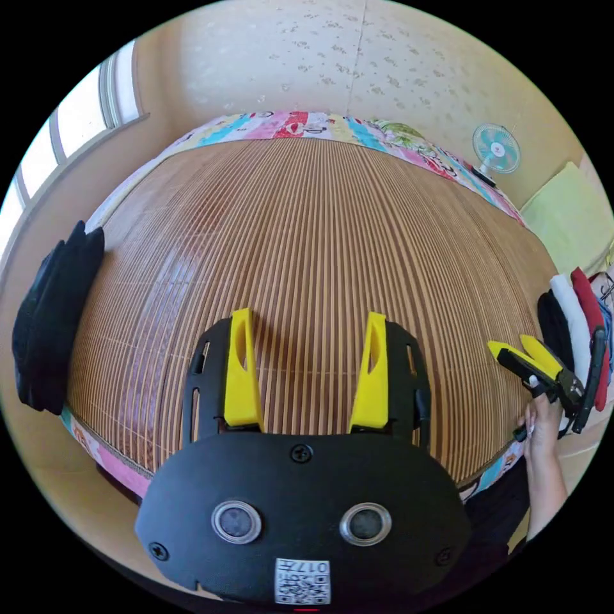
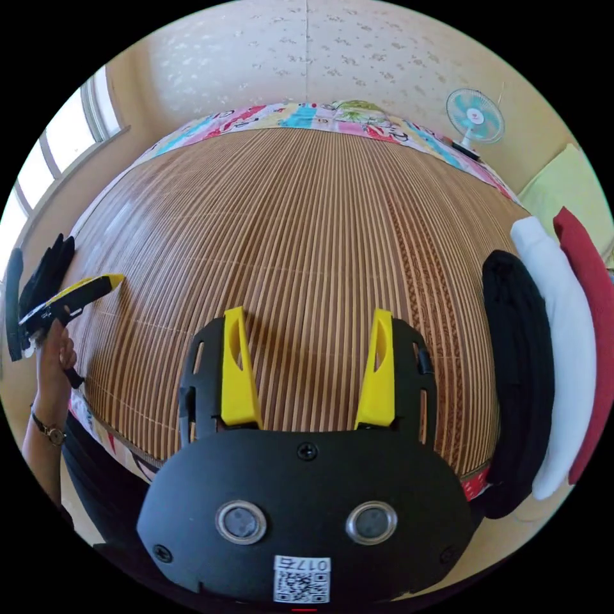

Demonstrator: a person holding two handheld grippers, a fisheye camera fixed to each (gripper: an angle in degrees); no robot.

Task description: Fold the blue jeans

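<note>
bamboo mat covers the bed, with a bright patchwork quilt showing along its far edge and near corners. the left gripper hangs over the near edge of the mat, its yellow fingers spread apart with bare slats between them. the right gripper hangs the same way over the near edge, its fingers also apart and clamping nothing. in the left gripper view the right gripper comes in from the mat's right edge, held in a hand, its tips parted. at that right edge stand a black garment, a white garment and a red garment, side by side and touching, well apart from both pairs of fingers. at the left edge sits a black pile, near the left gripper as seen in the right gripper view, where its fingers overlap side-on. i cannot tell where the blue jeans lie: a thin blue strip beside the red garment is cut off by the picture's rim and too small to make out. a fan stands past the far right corner.
</note>
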